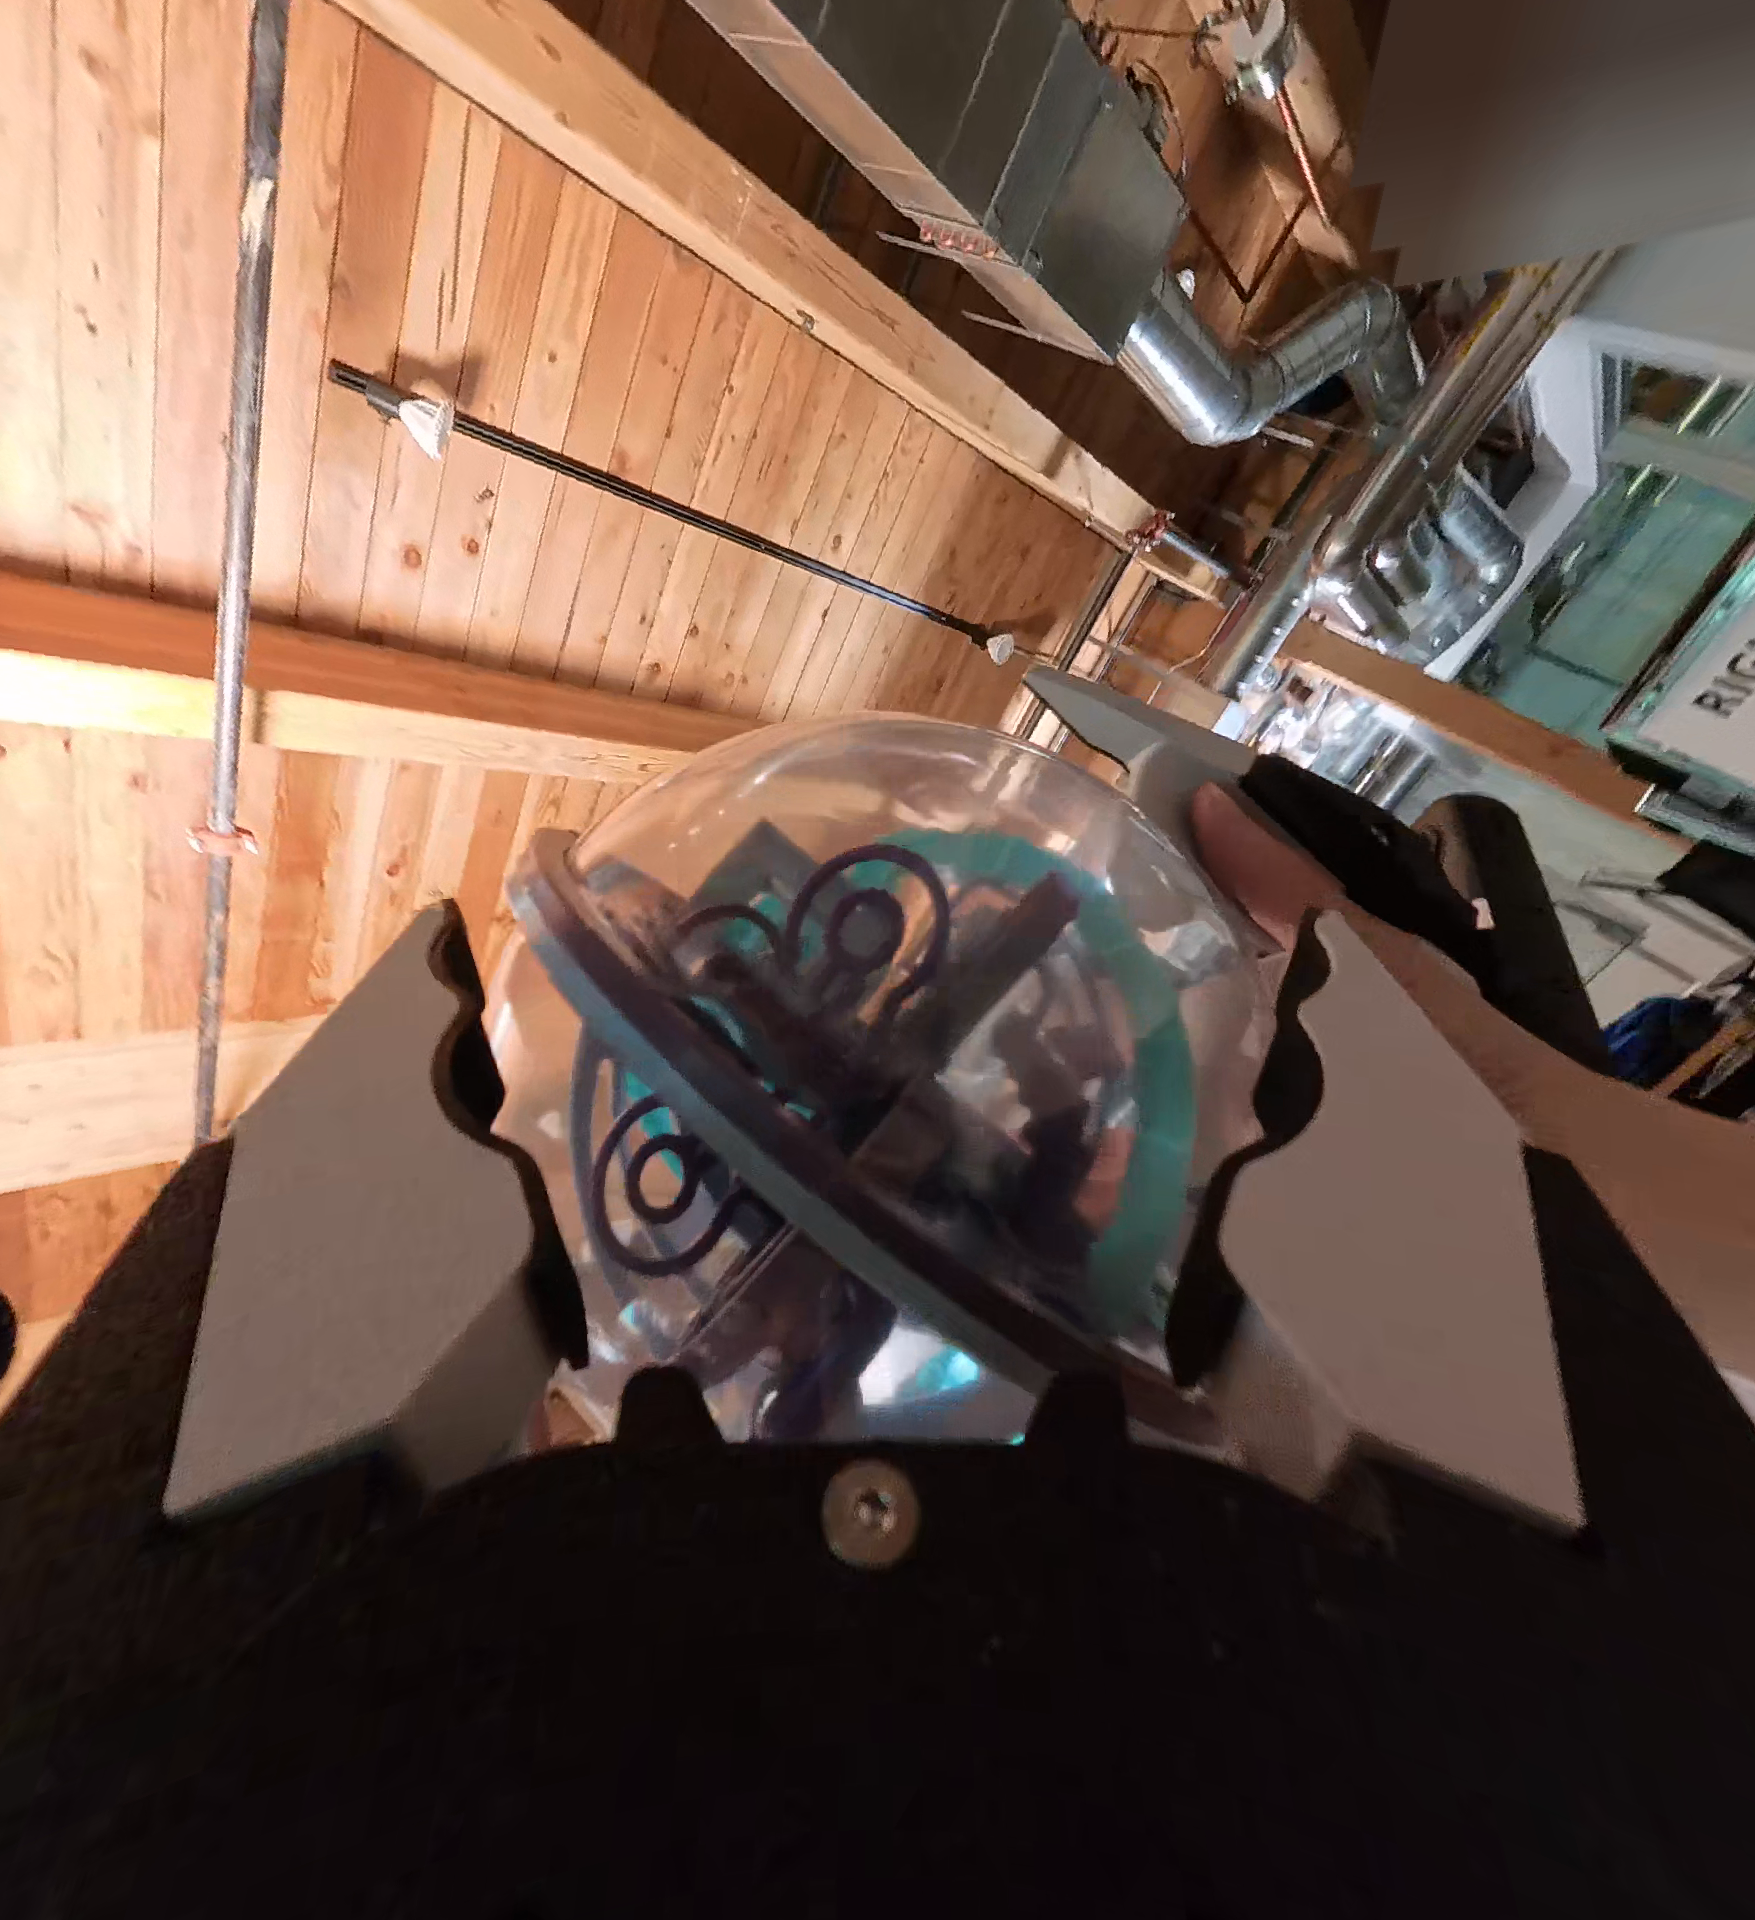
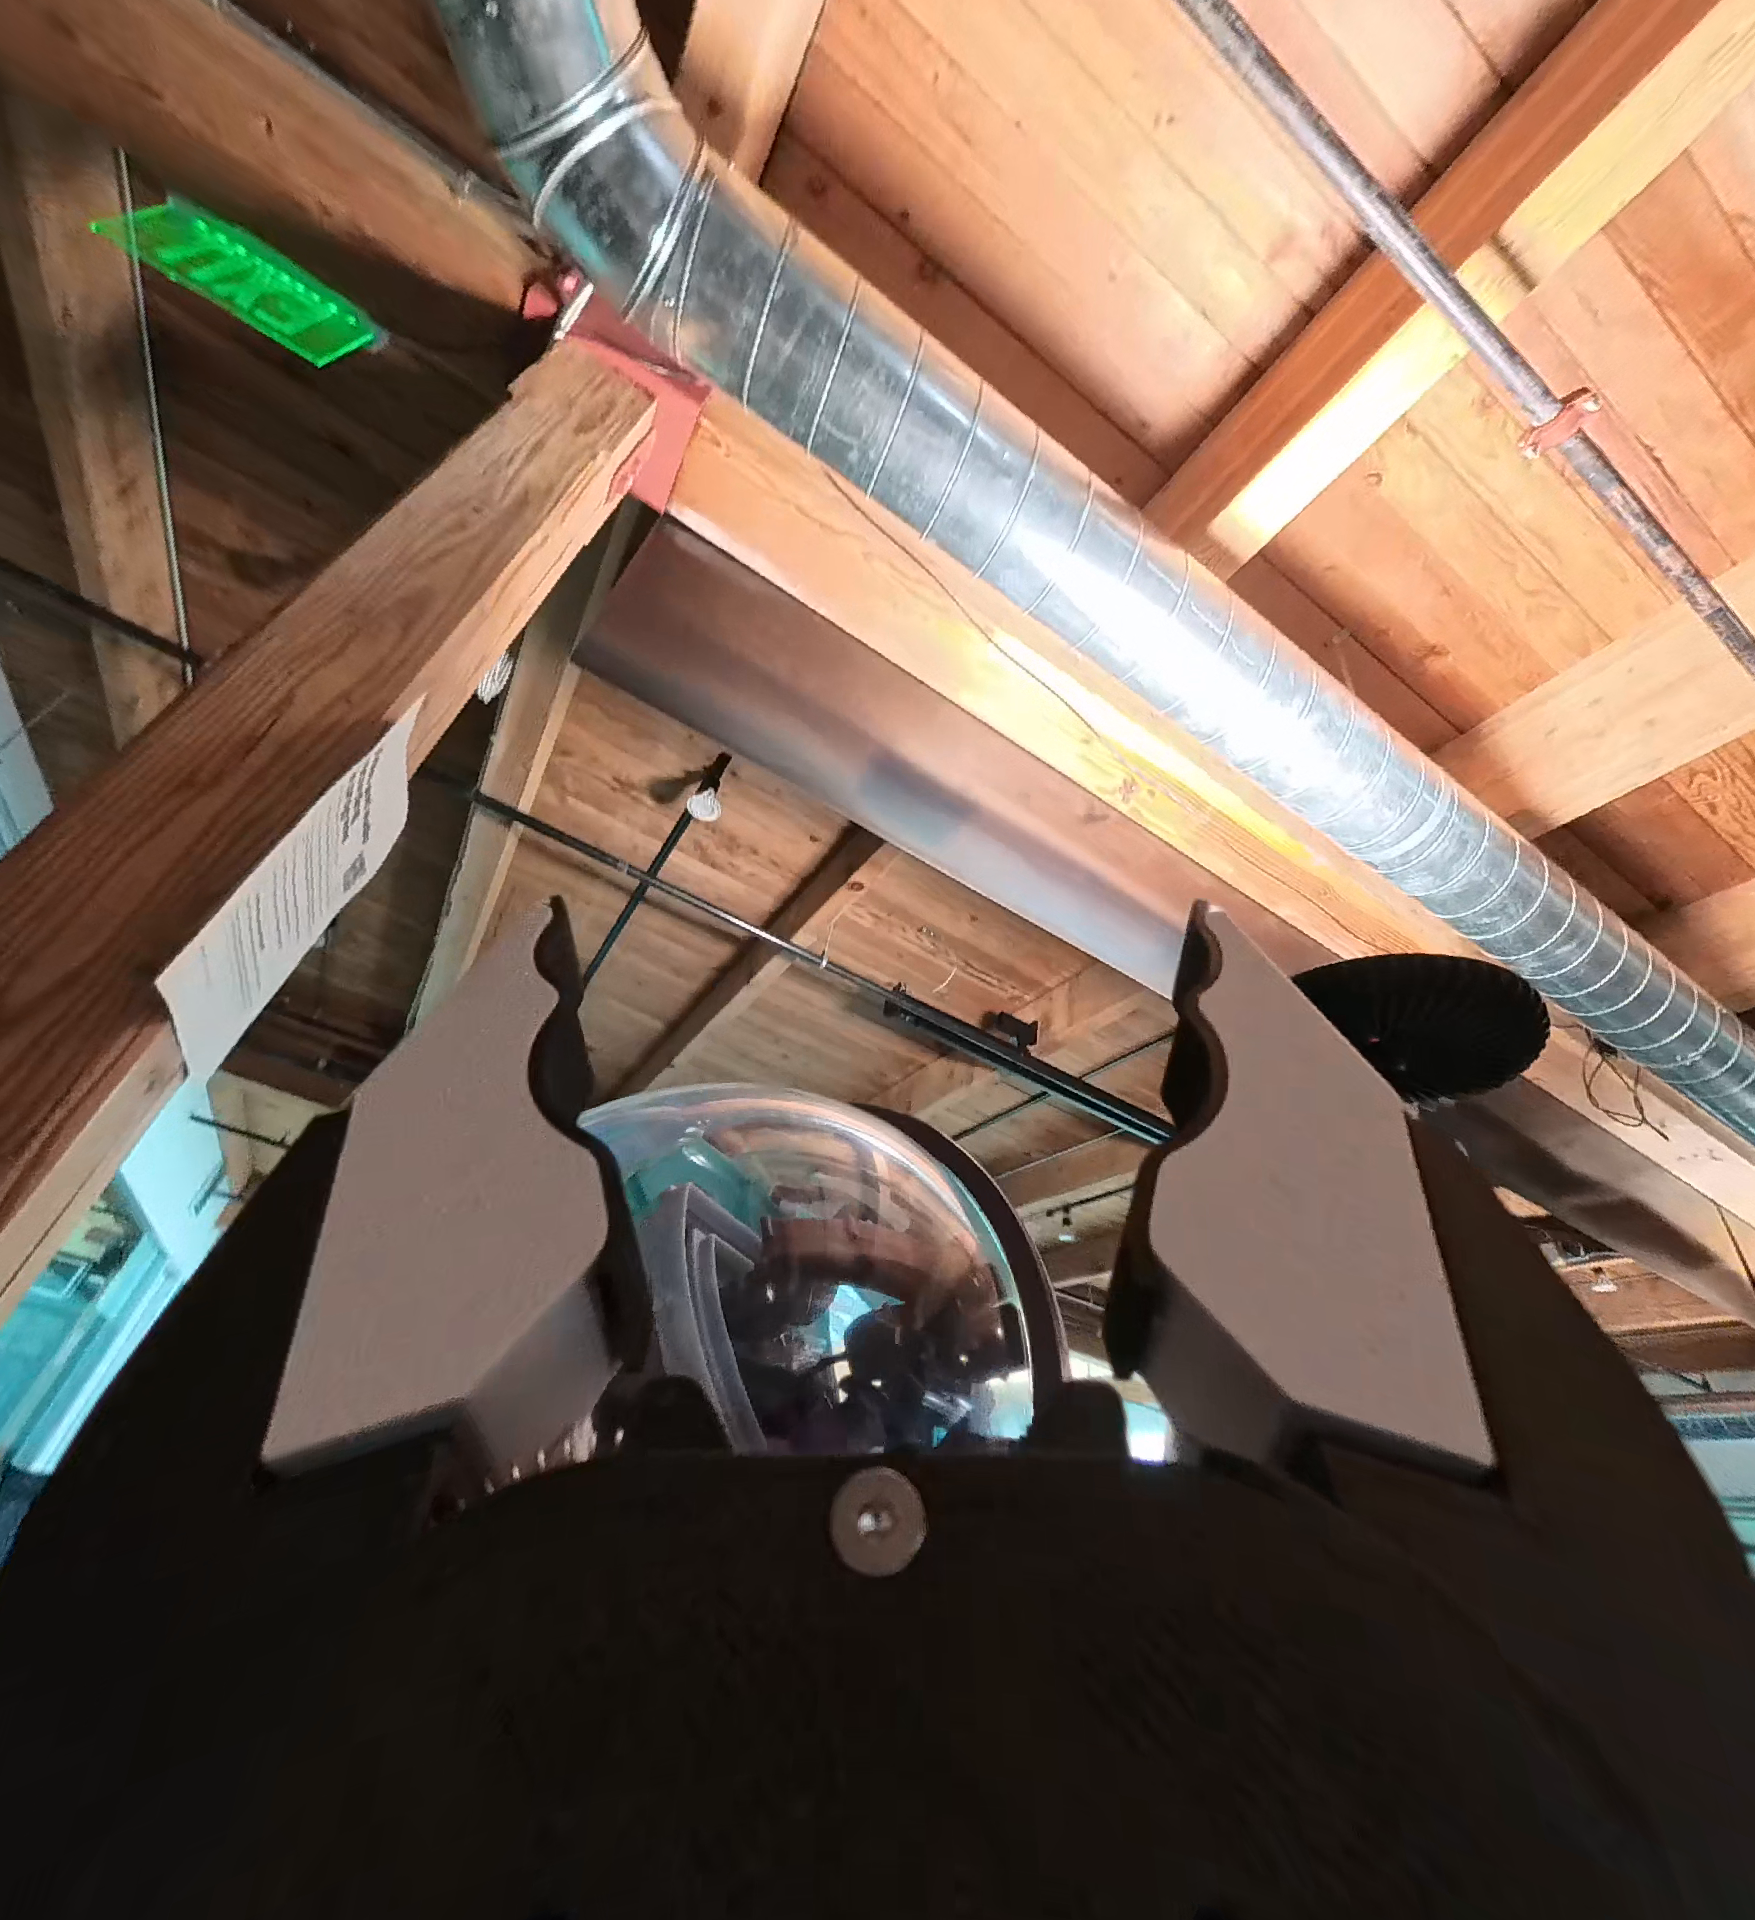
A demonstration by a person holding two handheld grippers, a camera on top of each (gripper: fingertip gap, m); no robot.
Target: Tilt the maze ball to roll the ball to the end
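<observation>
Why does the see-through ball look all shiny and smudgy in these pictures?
Left wrist view: the maze ball sits between the left tongs, its tracks inside smeared by blur, and the wood planks bend near the edges from the wide lens. Right wrist view: the clear dome mirrors bright spots, and a glowing strip flares along the ceiling beam.

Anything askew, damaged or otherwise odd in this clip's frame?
Nothing looks damaged. The maze ball sits between the left gripper fingers, its dark ring steeply tilted, as tilting requires. Both cameras face the wooden ceiling. The small inner ball can't be made out.
</observation>
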